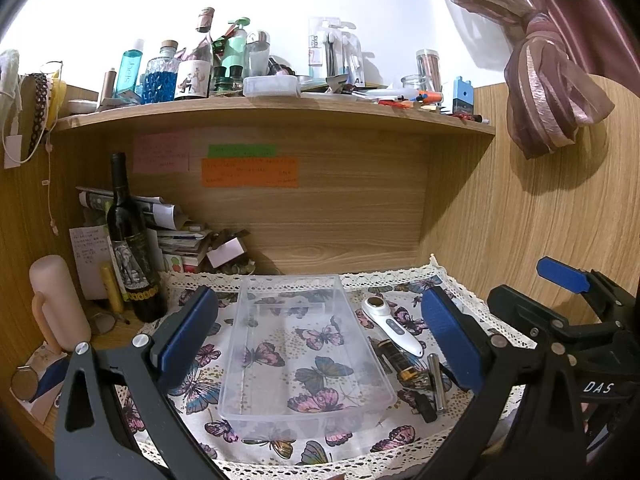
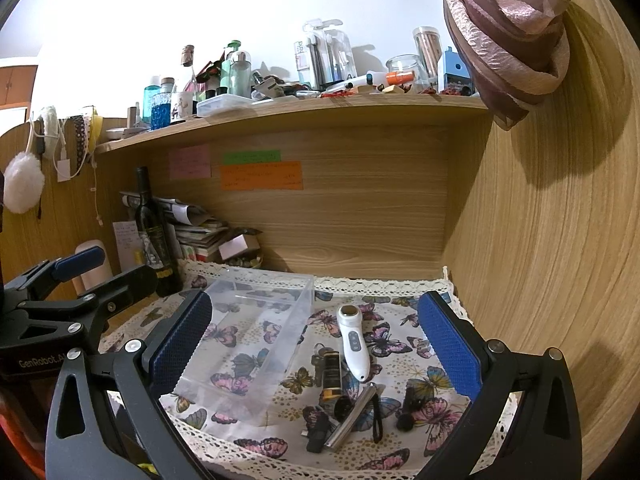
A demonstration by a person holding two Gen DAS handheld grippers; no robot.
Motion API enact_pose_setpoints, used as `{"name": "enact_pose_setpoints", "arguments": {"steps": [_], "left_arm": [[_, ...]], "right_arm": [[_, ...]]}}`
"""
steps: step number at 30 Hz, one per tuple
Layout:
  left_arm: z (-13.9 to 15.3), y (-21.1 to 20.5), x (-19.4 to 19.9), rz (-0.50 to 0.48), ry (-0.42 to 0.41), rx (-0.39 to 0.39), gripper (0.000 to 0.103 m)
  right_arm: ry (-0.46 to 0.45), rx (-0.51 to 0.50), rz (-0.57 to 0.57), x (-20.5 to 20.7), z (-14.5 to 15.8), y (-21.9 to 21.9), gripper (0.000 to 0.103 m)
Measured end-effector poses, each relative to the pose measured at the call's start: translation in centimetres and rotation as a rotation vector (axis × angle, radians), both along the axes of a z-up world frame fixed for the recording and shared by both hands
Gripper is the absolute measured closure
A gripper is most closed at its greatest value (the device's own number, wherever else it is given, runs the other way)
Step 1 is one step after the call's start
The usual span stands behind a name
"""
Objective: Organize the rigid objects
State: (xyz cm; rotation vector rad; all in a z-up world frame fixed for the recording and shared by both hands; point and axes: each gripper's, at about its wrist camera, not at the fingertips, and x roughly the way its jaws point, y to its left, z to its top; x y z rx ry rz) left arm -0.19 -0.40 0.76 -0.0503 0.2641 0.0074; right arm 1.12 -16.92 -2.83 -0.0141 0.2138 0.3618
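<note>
Several small rigid items lie between the spread, empty fingers of the right gripper (image 2: 316,344): nearest a steel cylinder (image 2: 352,416), then a dark tube (image 2: 331,372), farthest a white handheld device (image 2: 354,344), its long axis running away. Left of them, the clear bin (image 2: 256,344) sits empty before the left gripper (image 1: 316,340), equally released.

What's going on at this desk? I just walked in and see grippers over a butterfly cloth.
A person holds the left hand-held gripper and right hand-held gripper, both open and holding nothing. The clear rectangular plastic bin is empty on the butterfly-print tablecloth. Beside it lie the white handheld device, silver metal cylinder and small dark items, none sorted yet.
</note>
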Motion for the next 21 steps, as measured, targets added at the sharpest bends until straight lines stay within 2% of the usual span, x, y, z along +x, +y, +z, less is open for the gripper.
{"name": "enact_pose_setpoints", "arguments": {"steps": [21], "left_arm": [[-0.05, -0.14, 0.08, -0.005, -0.003, -0.005, 0.0]], "right_arm": [[-0.004, 0.001, 0.0, -0.21, 0.0, 0.22, 0.0]]}}
